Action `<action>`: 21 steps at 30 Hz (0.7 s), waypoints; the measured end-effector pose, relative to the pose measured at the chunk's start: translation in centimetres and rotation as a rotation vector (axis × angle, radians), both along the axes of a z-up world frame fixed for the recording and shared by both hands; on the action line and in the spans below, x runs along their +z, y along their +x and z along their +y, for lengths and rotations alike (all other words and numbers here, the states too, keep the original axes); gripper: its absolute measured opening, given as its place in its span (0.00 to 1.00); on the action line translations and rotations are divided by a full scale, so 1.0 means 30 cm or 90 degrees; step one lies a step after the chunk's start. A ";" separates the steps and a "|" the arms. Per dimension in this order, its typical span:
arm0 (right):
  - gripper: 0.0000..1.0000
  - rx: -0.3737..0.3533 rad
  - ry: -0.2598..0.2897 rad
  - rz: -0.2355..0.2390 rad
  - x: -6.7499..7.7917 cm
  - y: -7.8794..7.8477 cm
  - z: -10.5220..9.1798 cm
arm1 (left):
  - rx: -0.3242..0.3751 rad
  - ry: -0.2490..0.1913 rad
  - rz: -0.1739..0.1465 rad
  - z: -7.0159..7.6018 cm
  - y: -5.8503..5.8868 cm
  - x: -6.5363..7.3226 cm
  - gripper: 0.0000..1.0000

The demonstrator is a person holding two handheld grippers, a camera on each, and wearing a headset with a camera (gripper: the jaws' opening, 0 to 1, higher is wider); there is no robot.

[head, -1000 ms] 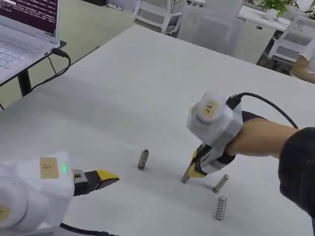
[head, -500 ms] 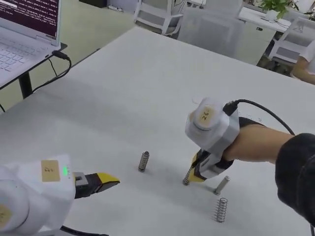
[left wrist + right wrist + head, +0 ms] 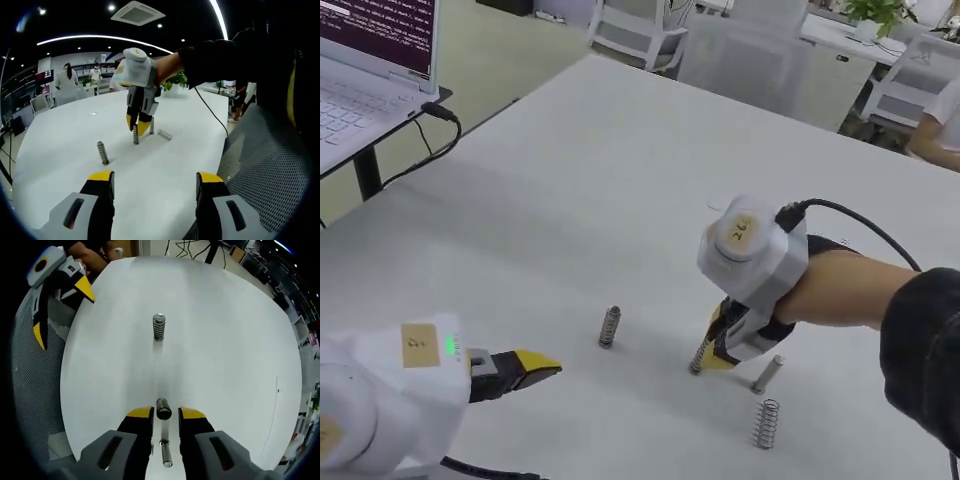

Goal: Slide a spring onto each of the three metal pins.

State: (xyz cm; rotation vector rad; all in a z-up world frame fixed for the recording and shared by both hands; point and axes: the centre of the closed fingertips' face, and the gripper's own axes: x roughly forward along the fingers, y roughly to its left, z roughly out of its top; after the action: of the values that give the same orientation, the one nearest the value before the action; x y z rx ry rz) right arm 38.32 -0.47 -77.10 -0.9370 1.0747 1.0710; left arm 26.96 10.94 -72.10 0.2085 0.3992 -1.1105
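Your right gripper (image 3: 165,416) is clamped on a spring (image 3: 163,409), its lower end down on the white table (image 3: 620,180). A bare pin (image 3: 769,373) lies just beside the tips, with a loose spring (image 3: 767,423) near it. A pin with a spring on it (image 3: 609,326) stands apart, toward your left gripper (image 3: 156,179), which hovers low with jaws apart.

Little writing can be read: one number, written by hand.
The round sticker (image 3: 743,232) on top of the right gripper (image 3: 712,355) bears "26" (the digits are small). The square label (image 3: 417,344) on the left gripper (image 3: 535,366) has a mark I cannot read; the text lines on the laptop screen (image 3: 380,35) are too small.
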 end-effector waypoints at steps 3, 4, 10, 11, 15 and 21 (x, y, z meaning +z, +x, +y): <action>0.19 -0.005 0.004 -0.003 0.010 0.003 -0.006 | -0.001 0.000 -0.001 -0.002 0.002 0.001 0.62; 0.19 -0.007 0.006 -0.004 0.013 0.002 -0.007 | -0.002 0.000 -0.001 -0.003 0.002 0.002 0.62; 0.19 -0.020 0.021 -0.013 0.039 -0.005 -0.015 | -0.006 0.000 -0.004 -0.011 0.003 0.005 0.62; 0.19 -0.021 0.022 -0.016 0.045 -0.006 -0.018 | -0.007 0.000 -0.005 -0.012 0.003 0.006 0.62; 0.19 -0.027 0.033 -0.028 0.070 -0.012 -0.022 | -0.010 0.001 -0.005 -0.015 0.002 0.007 0.62; 0.20 -0.046 0.059 -0.048 0.111 -0.032 -0.031 | -0.015 0.000 -0.008 -0.022 0.001 0.013 0.62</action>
State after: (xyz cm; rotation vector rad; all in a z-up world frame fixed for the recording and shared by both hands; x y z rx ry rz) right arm 37.38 -1.40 -73.76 -0.8519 0.9824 1.0102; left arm 26.98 10.27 -71.72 0.2206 0.3863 -1.1326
